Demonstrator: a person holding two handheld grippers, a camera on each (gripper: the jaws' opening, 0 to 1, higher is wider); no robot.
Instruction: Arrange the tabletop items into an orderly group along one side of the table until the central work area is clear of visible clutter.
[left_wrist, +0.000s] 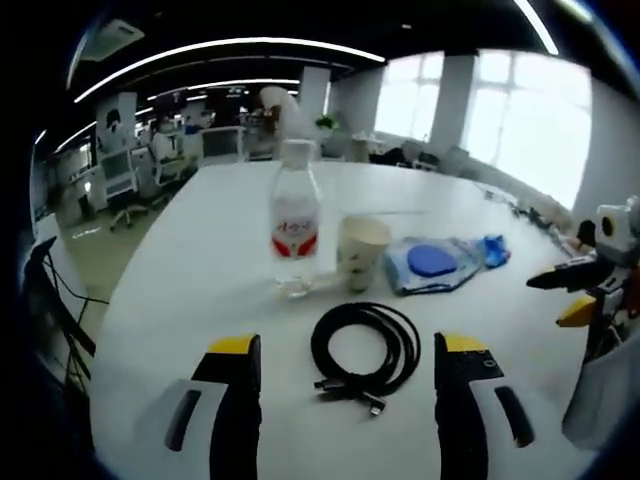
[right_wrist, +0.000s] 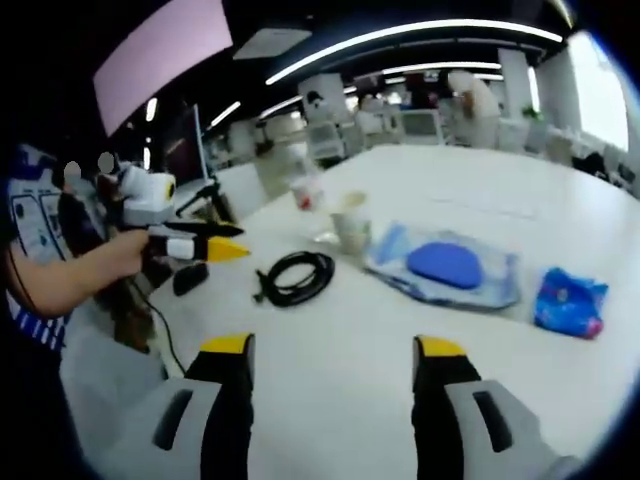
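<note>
- Coiled black cable (left_wrist: 365, 347) lies nearest, on the white table (left_wrist: 200, 290) just ahead of the left gripper (left_wrist: 348, 385); jaws wide, holding nothing. Judged next pickup, since the gripper squares up on it.
- Behind the cable: water bottle (left_wrist: 296, 228) upright, paper cup (left_wrist: 360, 252) just beside it, clear pouch with a blue pad (left_wrist: 437, 262) to the right.
- Right gripper (right_wrist: 332, 385) hovers over bare tabletop, jaws spread and empty; pouch lies ahead of it, small blue packet (right_wrist: 570, 300) apart at far right.
- Items are loosely strung across the middle, not yet grouped along one edge.
</note>
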